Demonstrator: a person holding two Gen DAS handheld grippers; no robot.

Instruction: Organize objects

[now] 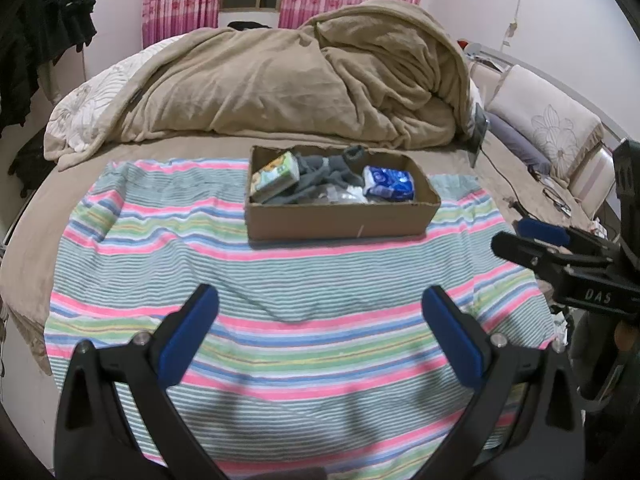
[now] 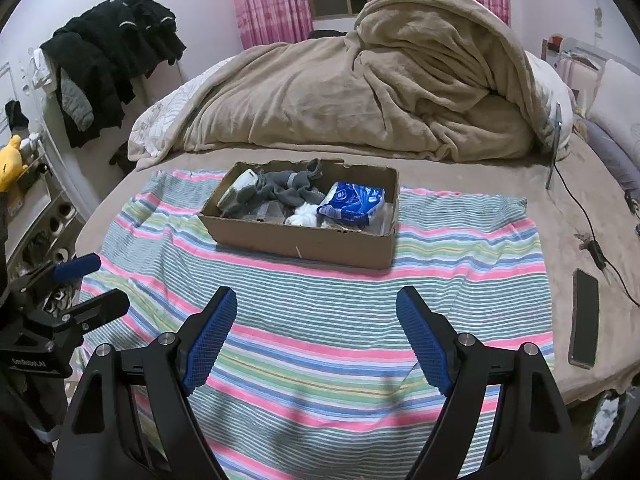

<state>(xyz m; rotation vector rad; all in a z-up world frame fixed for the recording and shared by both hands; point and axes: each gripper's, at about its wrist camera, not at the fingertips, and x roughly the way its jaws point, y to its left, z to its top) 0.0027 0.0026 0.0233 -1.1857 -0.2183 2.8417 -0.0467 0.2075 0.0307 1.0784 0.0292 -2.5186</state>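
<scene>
A shallow cardboard box [image 1: 340, 220] [image 2: 304, 242] stands on a striped cloth [image 1: 280, 280] [image 2: 320, 300] spread over the bed. Inside lie a green-and-white pack [image 1: 276, 176] [image 2: 240, 186], grey socks [image 1: 320, 180] [image 2: 280, 190], a blue tissue pack [image 1: 388, 184] [image 2: 354, 202] and something white [image 2: 304, 216]. My left gripper [image 1: 320, 304] hovers open over the cloth, well short of the box, nothing between its blue pads. My right gripper [image 2: 316, 308] is likewise open and empty on the near side of the box. Each gripper shows at the edge of the other's view.
A crumpled tan blanket [image 1: 300, 80] [image 2: 380, 92] is heaped behind the box. A dark phone [image 2: 584, 320] and a cable [image 2: 580, 208] lie on the bed at the right. Black clothes [image 2: 108, 60] hang at the left, with pillows [image 1: 548, 120] at the right.
</scene>
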